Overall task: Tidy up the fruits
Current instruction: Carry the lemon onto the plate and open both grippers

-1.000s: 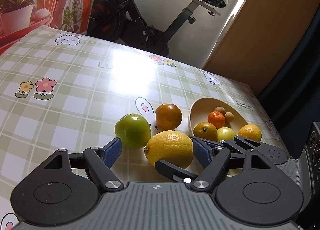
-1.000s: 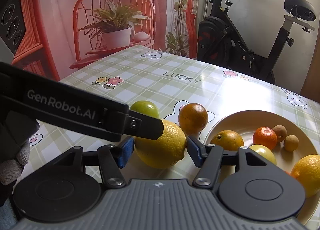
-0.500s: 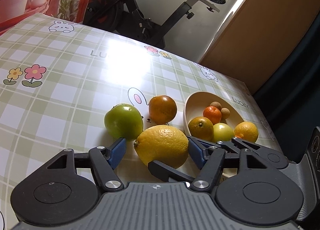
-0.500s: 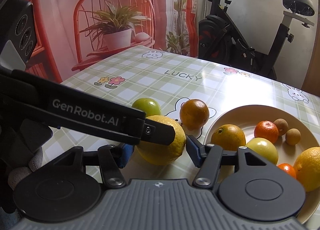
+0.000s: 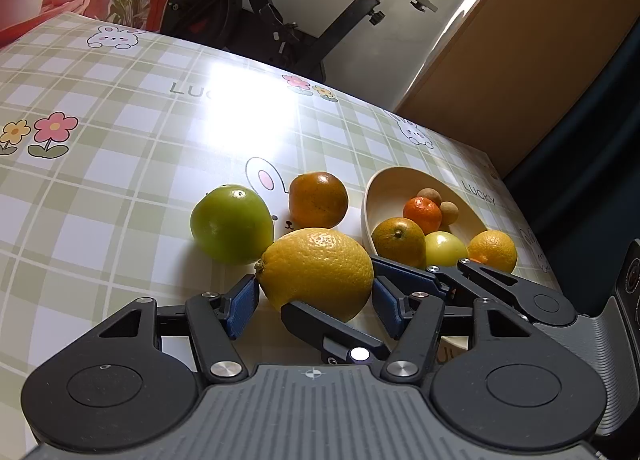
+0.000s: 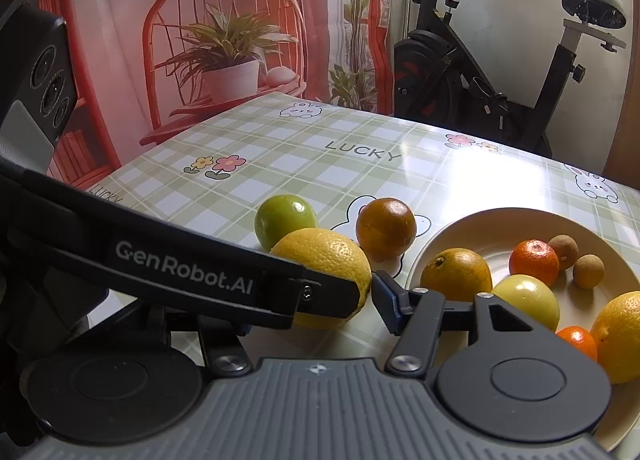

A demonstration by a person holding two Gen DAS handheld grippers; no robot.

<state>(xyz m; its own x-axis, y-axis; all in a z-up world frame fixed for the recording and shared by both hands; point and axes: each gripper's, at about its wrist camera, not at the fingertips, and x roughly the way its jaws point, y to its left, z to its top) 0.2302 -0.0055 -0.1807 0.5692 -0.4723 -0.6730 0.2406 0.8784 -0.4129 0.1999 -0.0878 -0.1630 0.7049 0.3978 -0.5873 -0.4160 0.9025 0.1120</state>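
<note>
A big yellow lemon (image 5: 316,268) (image 6: 320,256) rests on the checked tablecloth, left of a cream bowl (image 5: 372,196) (image 6: 480,216). My left gripper (image 5: 314,300) has both blue pads against the lemon's sides. My right gripper (image 6: 312,304) brackets the same lemon. Its right pad sits at the lemon's edge, and its left pad is hidden behind the left gripper's arm (image 6: 180,272). In the left wrist view one right finger (image 5: 332,336) crosses under the lemon. A green apple (image 5: 232,224) (image 6: 285,220) and an orange (image 5: 318,200) (image 6: 386,228) lie just behind it.
The bowl holds several citrus fruits, a pale yellow fruit and two small brown ones. The table's right edge runs close past the bowl. An exercise bike (image 5: 280,20) (image 6: 480,72) stands beyond the far edge, and a potted plant (image 6: 230,72) is at the far left.
My left gripper has moved in on the lemon and narrowed its jaws until the pads meet the fruit. The right gripper stays around the lemon at the same width.
</note>
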